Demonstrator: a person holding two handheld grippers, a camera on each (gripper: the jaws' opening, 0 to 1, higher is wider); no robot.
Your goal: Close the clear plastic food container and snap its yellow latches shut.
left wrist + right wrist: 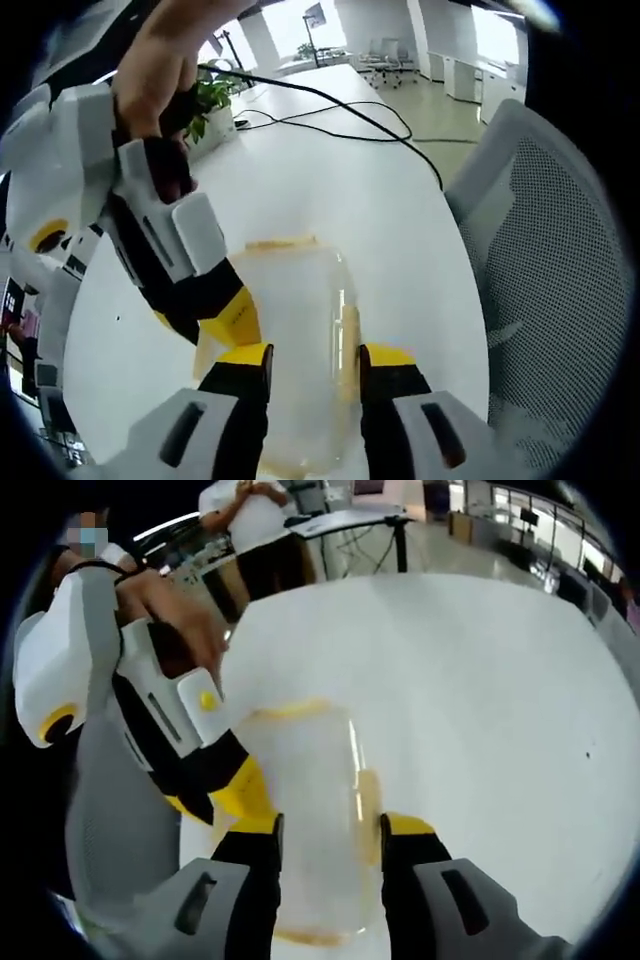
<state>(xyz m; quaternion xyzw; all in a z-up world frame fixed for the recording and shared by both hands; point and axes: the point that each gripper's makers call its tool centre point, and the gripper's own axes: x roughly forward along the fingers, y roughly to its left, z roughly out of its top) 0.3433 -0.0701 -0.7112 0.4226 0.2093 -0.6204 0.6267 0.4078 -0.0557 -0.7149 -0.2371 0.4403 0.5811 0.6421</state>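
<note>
In the left gripper view my left gripper [315,368] rises from the bottom edge with its yellow-tipped jaws spread apart, and the clear container [296,350] sits between them on the white table [330,180]. The container's long axis runs up the frame, away from the camera, in line with the jaws. A yellow latch [349,350] shows along its right side, and another [281,243] lies across its far end. I cannot tell whether the jaw tips touch the container's walls — the gap looks about as wide as the box.

The right gripper [238,322] comes in from the upper left of that frame, held by a hand [158,65], its yellow tip pressed at the container's left side. A black cable [340,110] trails over the table beyond, a potted plant [212,100] stands at the upper left, and a mesh chair [120,800] fills the right.

In the right gripper view the picture mirrors — my right gripper [330,835] straddles the container [310,810], jaws parted, long axis again running up the frame. The left gripper [240,790] reaches in from the left. A person [250,520] stands at the top.
</note>
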